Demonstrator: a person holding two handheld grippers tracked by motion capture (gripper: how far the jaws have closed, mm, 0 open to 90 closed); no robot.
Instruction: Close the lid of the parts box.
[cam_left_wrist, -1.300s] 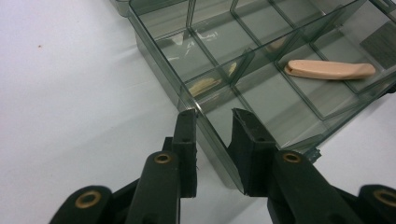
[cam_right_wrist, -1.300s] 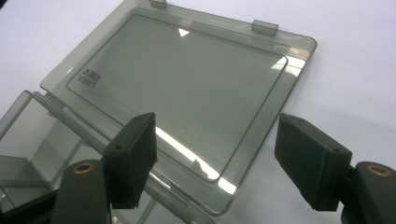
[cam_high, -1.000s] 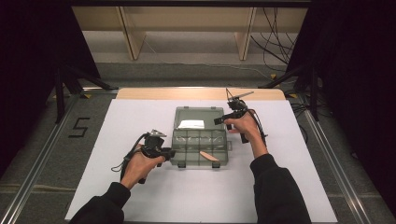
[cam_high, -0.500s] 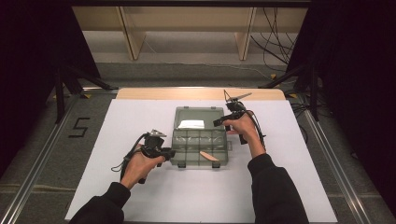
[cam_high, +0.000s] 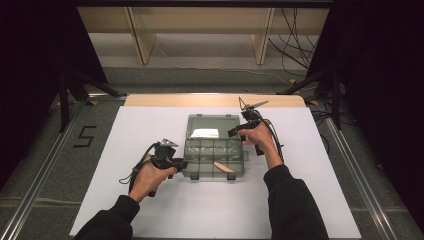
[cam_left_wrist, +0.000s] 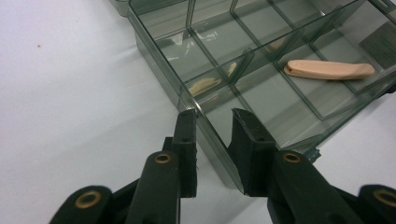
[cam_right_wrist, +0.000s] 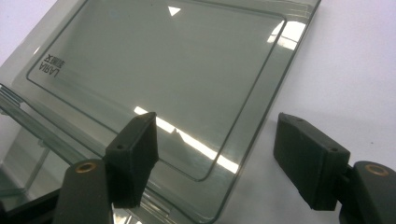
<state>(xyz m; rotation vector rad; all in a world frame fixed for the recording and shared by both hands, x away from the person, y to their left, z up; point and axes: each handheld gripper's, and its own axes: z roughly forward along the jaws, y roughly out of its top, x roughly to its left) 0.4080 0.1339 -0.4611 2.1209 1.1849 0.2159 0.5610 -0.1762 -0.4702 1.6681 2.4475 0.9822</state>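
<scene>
Your left gripper (cam_left_wrist: 212, 116) is clenched on the near left wall of the clear compartment box (cam_left_wrist: 261, 93): in the left gripper view one jaw stands outside the wall on the white tabletop (cam_left_wrist: 70, 93) and the other stands inside the corner compartment, with the thin wall between the pads. From that gripper the box runs away and to its right, divider after divider. A flat, peach-coloured oblong piece (cam_left_wrist: 329, 69) lies in a compartment well ahead of those jaws and to their right, apart from them.

In the high view the left gripper (cam_high: 179, 163) sits at the box's (cam_high: 214, 150) near left corner, and the peach piece (cam_high: 224, 167) lies just beyond it along the near row.

Your right gripper (cam_right_wrist: 215, 154) is released: its jaws stand wide apart and no pad presses on anything. In the right gripper view the box's open lid (cam_right_wrist: 163, 70) spreads out ahead of it and to its left; its left jaw overlaps the lid's near corner, while its right jaw is off the lid's edge over the tabletop. Whether the left jaw touches the lid cannot be told. In the high view the right gripper (cam_high: 236, 131) hangs at the right edge of the lid (cam_high: 212, 120), by the hinge line.
</scene>
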